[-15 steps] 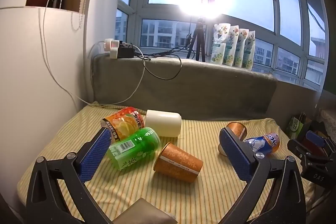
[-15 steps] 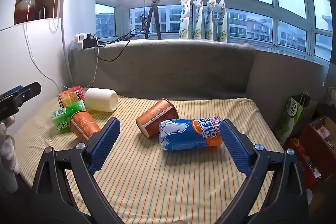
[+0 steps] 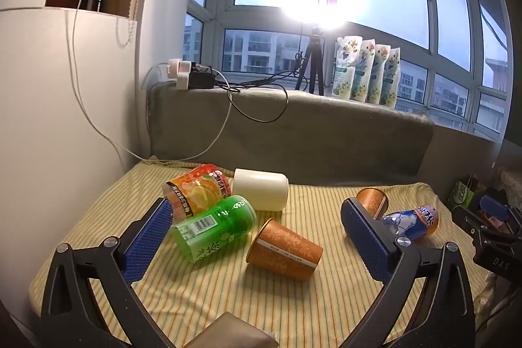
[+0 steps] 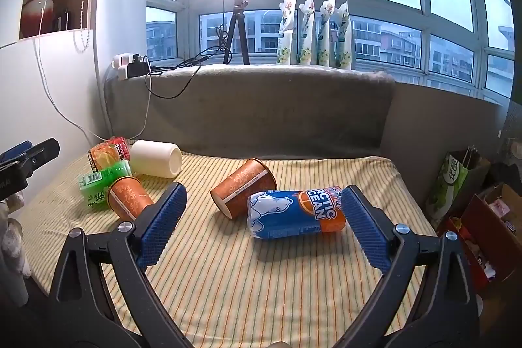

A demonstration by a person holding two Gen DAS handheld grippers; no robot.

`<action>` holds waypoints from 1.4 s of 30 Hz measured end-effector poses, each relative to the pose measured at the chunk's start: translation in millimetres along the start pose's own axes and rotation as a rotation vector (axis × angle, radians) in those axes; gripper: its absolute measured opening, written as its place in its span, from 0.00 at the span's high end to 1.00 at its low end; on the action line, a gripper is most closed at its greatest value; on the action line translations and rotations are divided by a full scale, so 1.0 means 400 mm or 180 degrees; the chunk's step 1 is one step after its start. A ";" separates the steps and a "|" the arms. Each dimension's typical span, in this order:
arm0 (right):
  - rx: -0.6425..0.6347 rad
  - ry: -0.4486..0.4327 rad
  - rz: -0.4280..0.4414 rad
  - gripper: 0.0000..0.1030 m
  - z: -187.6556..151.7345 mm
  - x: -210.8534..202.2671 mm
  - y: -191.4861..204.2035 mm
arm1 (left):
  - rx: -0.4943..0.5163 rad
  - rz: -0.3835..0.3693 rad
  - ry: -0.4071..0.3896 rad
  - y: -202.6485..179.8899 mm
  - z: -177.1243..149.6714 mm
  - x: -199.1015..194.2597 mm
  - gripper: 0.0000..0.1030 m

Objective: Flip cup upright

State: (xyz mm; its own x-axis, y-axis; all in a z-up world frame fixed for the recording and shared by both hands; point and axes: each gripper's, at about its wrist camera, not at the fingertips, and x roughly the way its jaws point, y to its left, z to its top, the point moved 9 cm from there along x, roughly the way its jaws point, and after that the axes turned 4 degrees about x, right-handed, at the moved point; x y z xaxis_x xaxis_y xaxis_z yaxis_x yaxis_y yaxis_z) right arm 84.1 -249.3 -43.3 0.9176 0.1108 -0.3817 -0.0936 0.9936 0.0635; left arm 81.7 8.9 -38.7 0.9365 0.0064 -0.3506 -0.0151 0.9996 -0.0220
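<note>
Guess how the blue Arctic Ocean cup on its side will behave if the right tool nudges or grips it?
The blue cup lies on its side on the striped cloth, so a nudge would probably roll it, perhaps in a curve if it tapers. It looks like thin plastic and empty, so likely light and easy to dent. The brown paper cup right beside it may get bumped.

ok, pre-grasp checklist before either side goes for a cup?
1. Left gripper open: ok.
2. Right gripper open: ok.
3. Both empty: ok.
4. Any cup upright: not ok; brown cup, second brown cup and blue cup all lie on their sides.
5. Brown cup centred between left jaws: ok.
6. Blue cup apart from second brown cup: not ok, they look touching.
</note>
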 end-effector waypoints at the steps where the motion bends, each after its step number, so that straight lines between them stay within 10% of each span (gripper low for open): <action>1: -0.0001 -0.0003 0.0001 0.05 0.001 0.006 0.005 | 0.0004 0.0003 -0.0002 0.000 -0.001 0.000 0.01; 42: 0.0004 0.0046 0.0038 0.05 0.004 0.020 0.021 | 0.0027 0.0024 0.0017 0.004 -0.003 -0.003 0.01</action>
State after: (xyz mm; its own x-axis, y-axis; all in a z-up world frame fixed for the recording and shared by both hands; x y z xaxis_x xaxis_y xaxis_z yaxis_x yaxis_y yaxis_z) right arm 91.4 -240.0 -44.4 0.9108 0.1229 -0.3942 -0.1039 0.9922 0.0692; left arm 80.1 10.5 -39.4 0.9345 0.0139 -0.3557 -0.0192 0.9998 -0.0113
